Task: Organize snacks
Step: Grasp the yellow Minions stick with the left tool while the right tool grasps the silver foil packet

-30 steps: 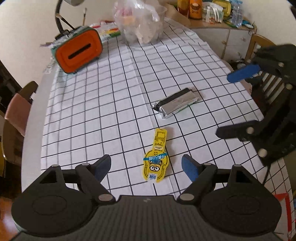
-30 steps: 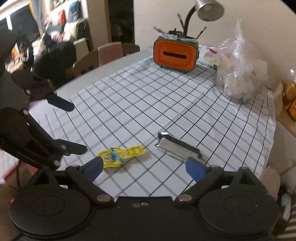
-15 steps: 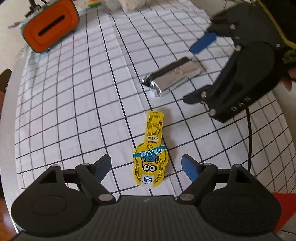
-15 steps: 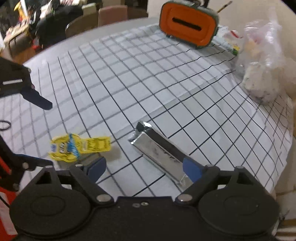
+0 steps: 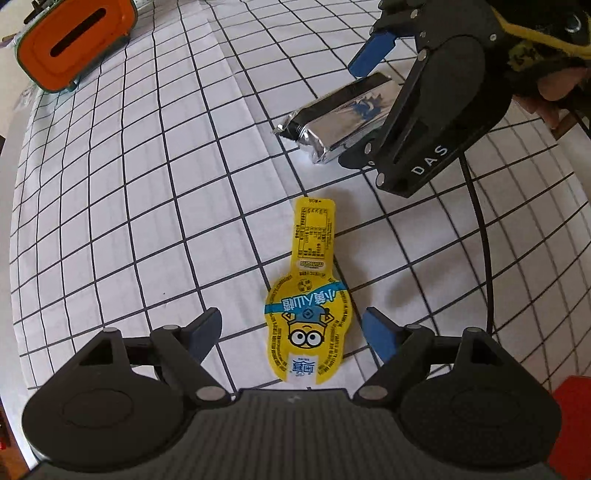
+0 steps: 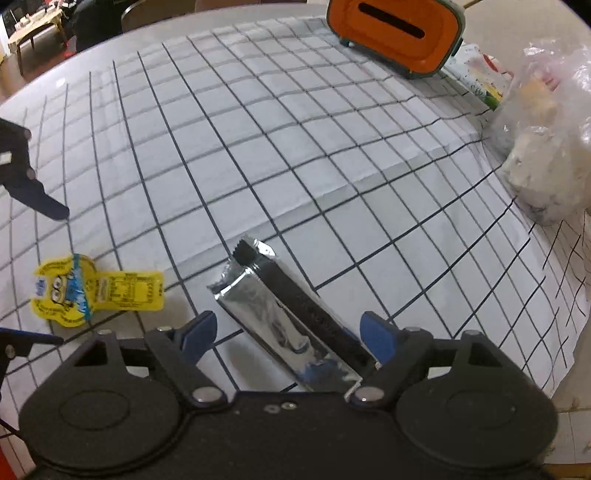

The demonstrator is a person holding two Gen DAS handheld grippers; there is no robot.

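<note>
A yellow Minions snack packet (image 5: 309, 299) lies flat on the checked tablecloth, its round end between the open fingers of my left gripper (image 5: 295, 334). It also shows in the right wrist view (image 6: 96, 291). A silver and black foil snack bar (image 5: 343, 114) lies further right, and in the right wrist view the bar (image 6: 291, 314) sits between the open fingers of my right gripper (image 6: 286, 334). The right gripper (image 5: 364, 110) straddles the bar in the left wrist view. Neither gripper holds anything.
An orange box with a slot (image 5: 70, 40) stands at the far side of the table, also in the right wrist view (image 6: 395, 33). A clear plastic bag of snacks (image 6: 546, 147) sits at the right. The table edge (image 6: 554, 369) runs close on the right.
Both grippers have moved down and forward toward the table. The yellow packet now lies between the left fingers and the foil bar between the right fingers. Both stay open.
</note>
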